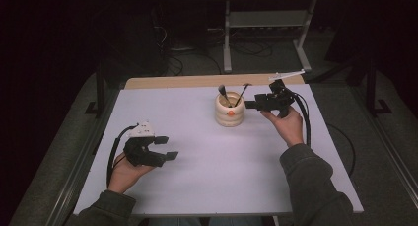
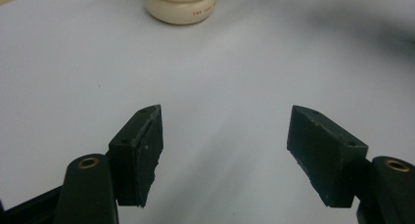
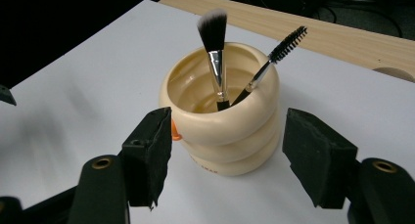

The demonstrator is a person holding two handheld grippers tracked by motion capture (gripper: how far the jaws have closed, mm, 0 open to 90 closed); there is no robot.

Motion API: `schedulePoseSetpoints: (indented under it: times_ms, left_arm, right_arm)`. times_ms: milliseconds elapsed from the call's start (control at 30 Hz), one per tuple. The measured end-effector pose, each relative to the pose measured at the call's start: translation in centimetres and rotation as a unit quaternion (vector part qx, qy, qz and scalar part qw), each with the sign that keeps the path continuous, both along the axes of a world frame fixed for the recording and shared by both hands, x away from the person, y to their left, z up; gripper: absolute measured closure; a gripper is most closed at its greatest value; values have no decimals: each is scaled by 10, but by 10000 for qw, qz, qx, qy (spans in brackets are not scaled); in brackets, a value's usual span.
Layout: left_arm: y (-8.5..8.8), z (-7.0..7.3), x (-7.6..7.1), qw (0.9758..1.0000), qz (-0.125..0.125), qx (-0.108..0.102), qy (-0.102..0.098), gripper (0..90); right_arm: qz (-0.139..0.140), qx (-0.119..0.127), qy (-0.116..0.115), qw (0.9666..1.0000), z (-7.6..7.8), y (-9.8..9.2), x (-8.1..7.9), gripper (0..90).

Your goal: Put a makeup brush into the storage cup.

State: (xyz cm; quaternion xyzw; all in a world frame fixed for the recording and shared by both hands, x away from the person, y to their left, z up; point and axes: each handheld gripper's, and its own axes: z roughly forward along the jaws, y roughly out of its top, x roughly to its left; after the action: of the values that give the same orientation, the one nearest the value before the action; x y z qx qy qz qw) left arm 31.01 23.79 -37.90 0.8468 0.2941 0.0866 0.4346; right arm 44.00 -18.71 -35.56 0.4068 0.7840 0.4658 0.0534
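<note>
Your right gripper stands wide open and empty, just right of the cream ribbed ceramic pot at the table's far middle, which holds a fluffy makeup brush and a thin mascara wand. Your left gripper is wide open too, empty, over the near left of the white table.

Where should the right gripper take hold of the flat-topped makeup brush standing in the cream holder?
Probably from above, on the metal ferrule of the makeup brush just below its bristles. It stands nearly upright with its handle sunk inside the cream ribbed holder, so only the upper part is free. The mascara wand leans away, leaving room. The right gripper is open.
</note>
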Motion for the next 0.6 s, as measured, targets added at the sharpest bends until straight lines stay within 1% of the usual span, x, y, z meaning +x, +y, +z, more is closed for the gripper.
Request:
schedulePoseSetpoints:
  times_ms: [33, 133, 300, 367, 467, 600]
  left_arm:
    - [0, 0, 0, 10000, 12, -13, 23, 292]
    - [0, 0, 0, 10000, 5, -6, -22, 290]
    - [1, 0, 0, 10000, 16, 3, -41, 288]
    - [1, 0, -1, 10000, 26, -2, -37, 287]
    - [1, 0, 0, 10000, 15, 18, -52, 286]
    - [2, 0, 0, 10000, 21, 50, -51, 285]
  right_arm:
    - [-8, -8, -4, 10000, 0, 0, -1, 339]
    - [-19, 37, 19, 10000, -3, -2, -4, 329]
    - [9, 41, 5, 10000, -7, -4, -9, 322]
    - [13, 23, -8, 10000, -7, -5, -11, 317]
    - [11, 67, -31, 10000, -6, -6, -15, 312]
    - [46, 33, -66, 10000, -6, -6, -19, 307]
